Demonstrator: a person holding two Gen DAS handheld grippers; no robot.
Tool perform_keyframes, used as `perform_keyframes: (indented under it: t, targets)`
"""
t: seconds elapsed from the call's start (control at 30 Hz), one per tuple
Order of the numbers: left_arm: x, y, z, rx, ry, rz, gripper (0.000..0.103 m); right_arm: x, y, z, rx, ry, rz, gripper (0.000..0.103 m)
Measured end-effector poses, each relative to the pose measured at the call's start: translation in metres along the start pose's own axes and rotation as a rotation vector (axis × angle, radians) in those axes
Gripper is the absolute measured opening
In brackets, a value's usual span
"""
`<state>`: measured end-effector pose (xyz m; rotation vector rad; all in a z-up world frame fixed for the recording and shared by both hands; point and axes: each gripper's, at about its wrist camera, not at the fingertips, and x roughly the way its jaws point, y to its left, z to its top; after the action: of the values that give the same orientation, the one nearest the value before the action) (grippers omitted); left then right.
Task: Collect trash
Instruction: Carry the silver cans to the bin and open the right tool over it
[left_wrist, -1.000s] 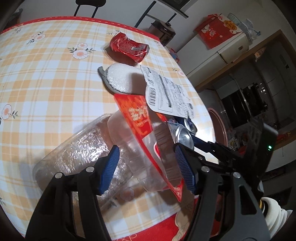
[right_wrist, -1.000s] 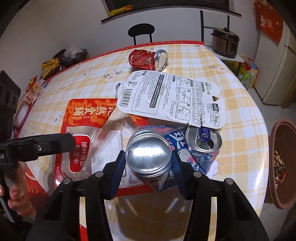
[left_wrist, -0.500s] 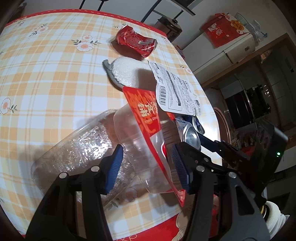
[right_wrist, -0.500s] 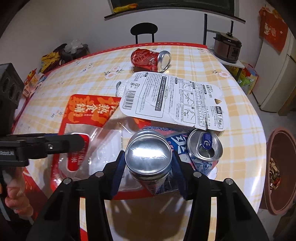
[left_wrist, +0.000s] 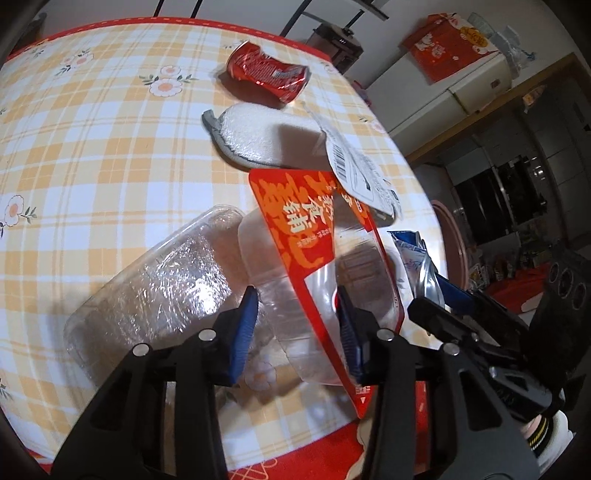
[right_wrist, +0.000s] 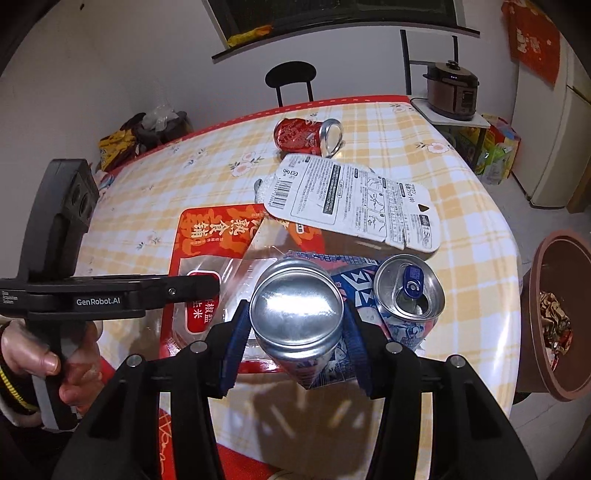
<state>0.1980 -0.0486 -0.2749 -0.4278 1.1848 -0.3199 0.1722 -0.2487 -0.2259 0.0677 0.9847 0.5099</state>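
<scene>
My left gripper is shut on a clear plastic tub with a red printed lid, tilted up off the table; it also shows in the right wrist view. My right gripper is shut on a crushed blue-and-white can, bottom end toward the camera, just above the table edge. A second blue-and-white can touches it on the right. A crushed red can lies farther back. A white printed card and a white sponge lie between.
A second clear plastic container lies on its side left of my left gripper. A brown bin with trash stands on the floor beyond the table's right edge. The checked tablecloth is bare on the left. A chair stands at the far side.
My left gripper closed tighter on the lidded tub and tipped it up, so the red lid stands steeper. My right gripper kept the can and barely moved.
</scene>
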Motion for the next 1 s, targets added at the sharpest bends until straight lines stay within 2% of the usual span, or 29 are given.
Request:
perform_keyframes:
  t: [0.17, 0.5, 0.7, 1.0]
  targets:
    - [-0.02, 0.004, -0.008, -0.003, -0.012, -0.016, 0.043, -0.017, 0.003, -0.003, 0.009, -0.015, 0.001, 0.05]
    - [-0.071, 0.028, -0.036, -0.001, -0.091, 0.055, 0.044, -0.038, 0.018, -0.005, -0.006, -0.017, -0.033, 0.05]
    - [-0.098, 0.041, -0.046, -0.045, -0.151, 0.058, 0.044, -0.049, 0.028, 0.001, -0.037, -0.025, -0.044, 0.05]
    - [-0.113, 0.029, -0.046, -0.05, -0.217, 0.062, 0.044, -0.063, 0.021, 0.006, -0.074, -0.06, -0.033, 0.05]
